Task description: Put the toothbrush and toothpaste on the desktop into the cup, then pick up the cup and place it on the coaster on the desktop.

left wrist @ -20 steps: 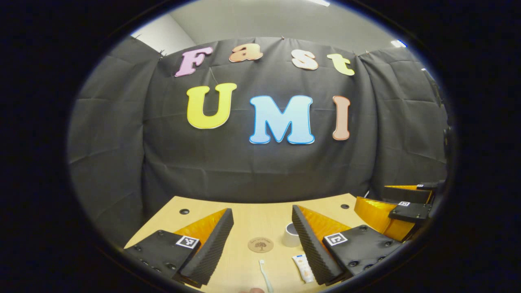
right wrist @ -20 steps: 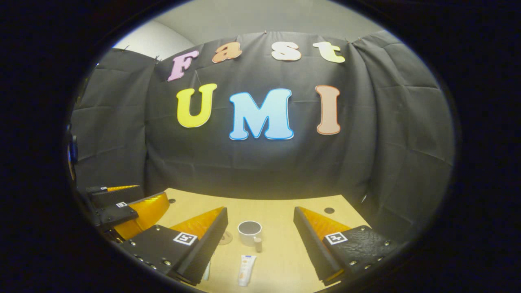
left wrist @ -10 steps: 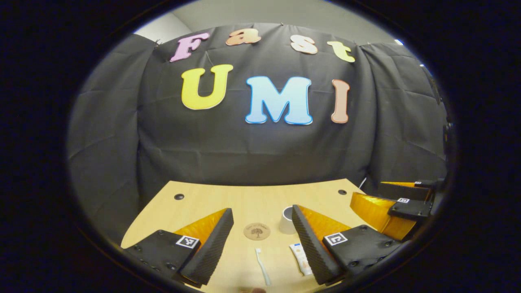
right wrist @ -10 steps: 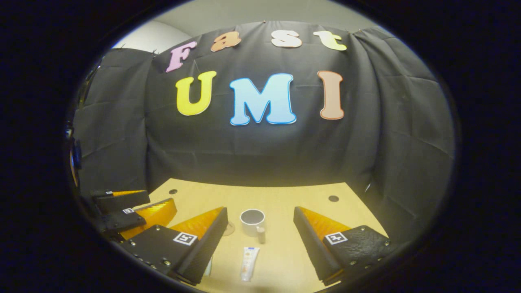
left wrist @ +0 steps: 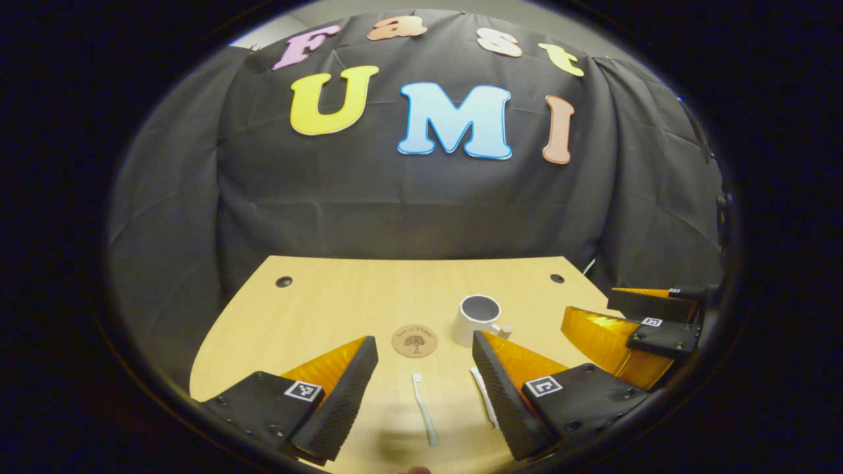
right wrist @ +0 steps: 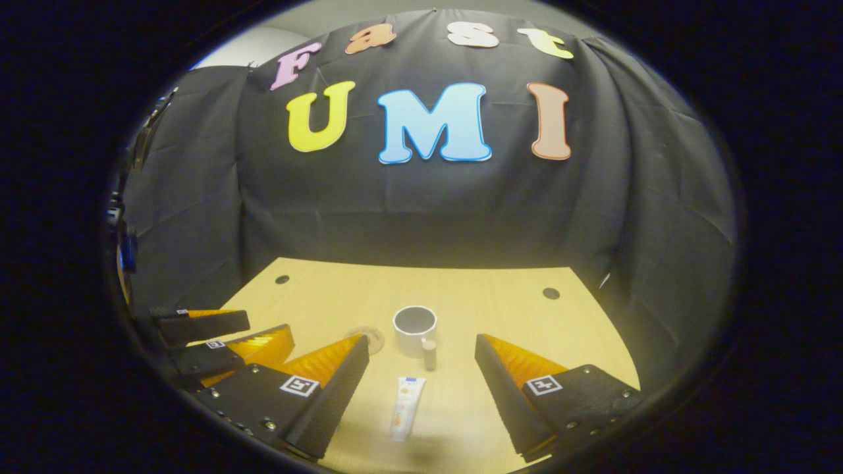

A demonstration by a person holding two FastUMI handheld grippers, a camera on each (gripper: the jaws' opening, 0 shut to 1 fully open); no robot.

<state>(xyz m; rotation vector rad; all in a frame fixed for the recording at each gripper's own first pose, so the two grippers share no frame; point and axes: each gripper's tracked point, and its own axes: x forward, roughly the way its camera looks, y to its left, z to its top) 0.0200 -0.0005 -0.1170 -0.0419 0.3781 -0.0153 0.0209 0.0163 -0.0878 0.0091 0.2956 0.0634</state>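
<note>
still at the opening step, left gripper (left wrist: 421, 375) and right gripper (right wrist: 421, 375) both released, toothbrush (left wrist: 424, 417) at 6 o'clock, toothpaste (right wrist: 406, 408) flat below cup (right wrist: 414, 330); next, probably descend and pinch.

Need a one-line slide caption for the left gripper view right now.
Open left gripper above the toothbrush on the desk, with coaster, empty cup and toothpaste ahead.

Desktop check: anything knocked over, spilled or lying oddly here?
Nothing stands out. The cup stands upright and empty; the toothpaste and toothbrush lie flat on the desktop, the coaster bare.
</note>
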